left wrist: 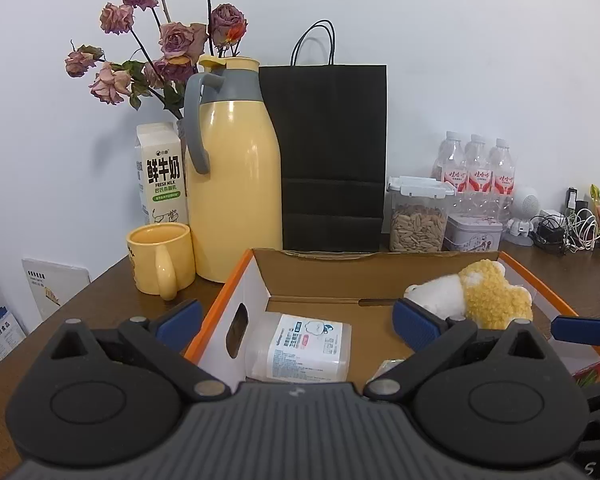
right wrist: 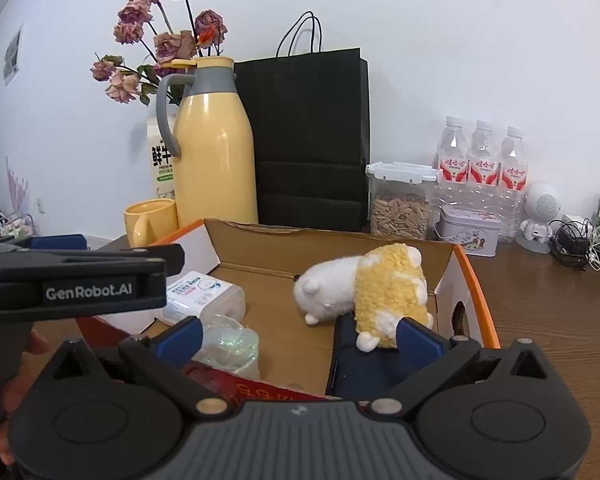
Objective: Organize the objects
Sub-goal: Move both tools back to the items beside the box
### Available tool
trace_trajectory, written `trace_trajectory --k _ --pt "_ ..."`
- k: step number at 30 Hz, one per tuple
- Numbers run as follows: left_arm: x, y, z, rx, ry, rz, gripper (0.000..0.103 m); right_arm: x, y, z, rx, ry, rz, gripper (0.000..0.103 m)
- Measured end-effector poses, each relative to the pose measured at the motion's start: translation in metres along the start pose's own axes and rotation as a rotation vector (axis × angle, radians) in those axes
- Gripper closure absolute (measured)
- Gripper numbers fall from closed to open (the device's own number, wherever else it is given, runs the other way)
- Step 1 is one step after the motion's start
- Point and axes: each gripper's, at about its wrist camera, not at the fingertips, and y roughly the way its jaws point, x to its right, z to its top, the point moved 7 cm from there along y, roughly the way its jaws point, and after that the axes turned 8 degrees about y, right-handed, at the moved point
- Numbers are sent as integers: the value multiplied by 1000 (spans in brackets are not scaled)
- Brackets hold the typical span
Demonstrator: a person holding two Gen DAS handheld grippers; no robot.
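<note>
White wall backs a dark wooden table (left wrist: 100, 304) crowded along its far edge: dried roses (left wrist: 156, 36) behind a yellow thermos jug (left wrist: 236, 176) with a grey handle, a milk carton (left wrist: 162, 176) to its left, a yellow mug (left wrist: 160, 258) in front, a black paper bag (left wrist: 328, 152) standing upright, a clear container of seeds (left wrist: 418, 216) with a white clip lid, a small tin (left wrist: 474, 232), three water bottles (left wrist: 476, 168) and a tangle of cables (left wrist: 568, 232) at the far right.

Nearer the cameras sits an open cardboard box (left wrist: 320, 272) with orange rims and white outer walls. Inside it, toward its left end, lies a white plastic pack (left wrist: 304, 348) with a printed label; toward its right end lies a white and yellow plush toy (right wrist: 364, 284) on its side. A clear plastic tub (right wrist: 228, 344) is at the box's near edge, beside a red printed item.

The left hand-held gripper (left wrist: 296, 320) has its blue-padded jaws spread wide above the box, nothing between them. The right hand-held gripper (right wrist: 300, 340) is likewise spread wide; its right pad stands just beside the plush toy's yellow end, which lies loose on the box floor, not clamped. From the right wrist view the left hand-held gripper shows side-on at the left edge, with fingers (right wrist: 4, 396) of a hand below it
</note>
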Motion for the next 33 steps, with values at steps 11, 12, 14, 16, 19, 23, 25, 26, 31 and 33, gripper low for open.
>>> trace_trajectory --k 11,12,14,16,19,23,25,26,31,33 --pt "0 -3 -1 6 0 1 0 0 -4 2 13 -7 -10 0" --pt "0 -4 -1 8 1 1 0 -1 -5 2 15 -8 -10 0" --pt "0 -6 -1 12 1 -1 0 -1 -6 3 19 -10 -9 0" --pt "0 -9 0 17 3 -3 0 -1 -8 4 24 -11 -9 0" --pt "-1 -14 1 22 4 -5 0 -1 -12 5 33 -14 -11 0" --pt "-5 -24 1 29 -2 -8 0 0 -22 6 50 -14 -15 0" --pt "-7 -30 1 34 -5 -11 0 1 -29 6 58 -15 -18 0" --pt "-8 -34 1 40 -5 -19 0 1 -33 5 62 -15 -17 0" --pt "-11 -52 0 46 6 -34 0 3 -53 2 69 -22 -20 0" --pt "-12 -59 -2 47 10 -38 0 4 -62 -1 66 -22 -19 0"
